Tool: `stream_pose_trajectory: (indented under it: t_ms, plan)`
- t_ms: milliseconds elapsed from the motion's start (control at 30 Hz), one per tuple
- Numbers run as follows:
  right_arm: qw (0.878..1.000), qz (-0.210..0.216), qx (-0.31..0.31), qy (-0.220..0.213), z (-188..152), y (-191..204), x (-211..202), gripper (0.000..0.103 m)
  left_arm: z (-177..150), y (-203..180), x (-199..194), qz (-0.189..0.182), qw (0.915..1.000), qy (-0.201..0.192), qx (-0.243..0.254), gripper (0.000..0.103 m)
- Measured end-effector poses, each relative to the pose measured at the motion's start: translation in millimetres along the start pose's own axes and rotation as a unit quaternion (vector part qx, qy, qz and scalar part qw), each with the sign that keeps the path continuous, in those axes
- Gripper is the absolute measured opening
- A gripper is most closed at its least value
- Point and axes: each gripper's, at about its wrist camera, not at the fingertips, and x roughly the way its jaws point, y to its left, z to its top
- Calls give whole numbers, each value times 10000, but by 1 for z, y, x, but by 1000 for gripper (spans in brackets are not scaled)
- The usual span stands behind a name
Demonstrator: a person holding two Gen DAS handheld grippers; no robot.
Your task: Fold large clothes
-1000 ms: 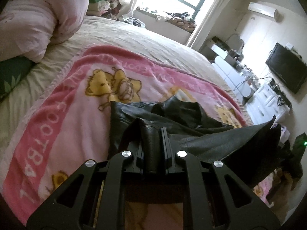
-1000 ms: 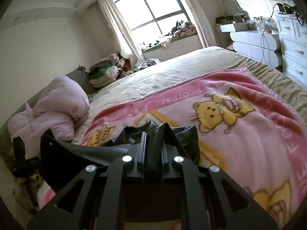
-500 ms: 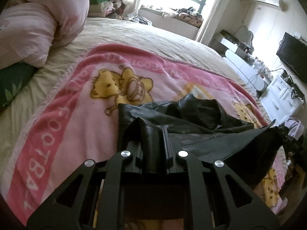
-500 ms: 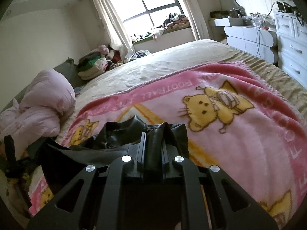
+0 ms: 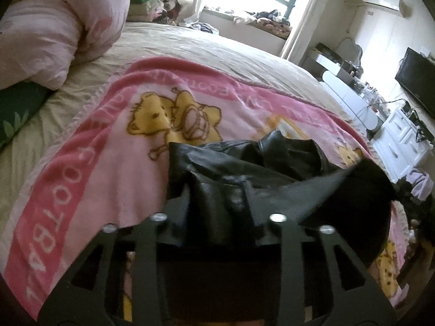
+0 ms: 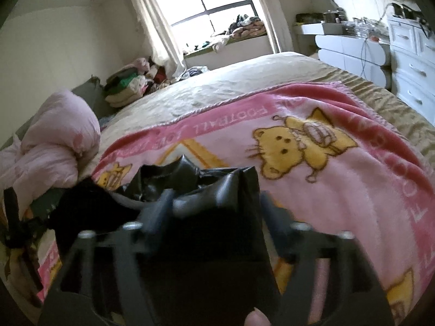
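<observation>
Black leather garment (image 5: 244, 168) lies bunched on the pink blanket (image 5: 108, 163), hiding both grippers' tips. Left gripper (image 5: 217, 203) and right gripper (image 6: 214, 203) have just spread, leather loose between their jaws.

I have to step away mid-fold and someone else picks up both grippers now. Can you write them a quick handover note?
Left gripper: jaws have just been opening, black leather garment lies loose between them.
Right gripper: also just opened wide, the garment's edge between the fingers, not pinched.
Garment: bunched on the pink bear blanket on the bed.
Done: the held edge has been brought onto the blanket and let go.
Left: pull the grippers clear, smooth the heap, finish the folds.
</observation>
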Motion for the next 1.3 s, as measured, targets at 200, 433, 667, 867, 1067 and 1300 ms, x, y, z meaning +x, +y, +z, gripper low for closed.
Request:
stream_pose_trajectory:
  t_ms: [200,433,667,867,1067,1300]
  plan:
    - [9999,-101,-67,108,-4,-2,6,68,4,10,-8,112,9997,-221,-86,55]
    - [9949,-588,-724,383,-11,6,26,68,-5,16,23,361,9991,182,102,66]
    - [9910,-700,-919,675,-14,1,52,68,-15,7,51,652,9956,415,523,43]
    - [9895,-563,-1059,804,-14,3,77,36,-18,-3,53,792,9923,426,850,18]
    - [9958,-425,-706,397,3,3,68,6,3,-4,37,602,9948,46,817,5]
    - [9986,-260,-372,-256,28,-1,55,5,31,-17,43,747,9927,-315,898,3]
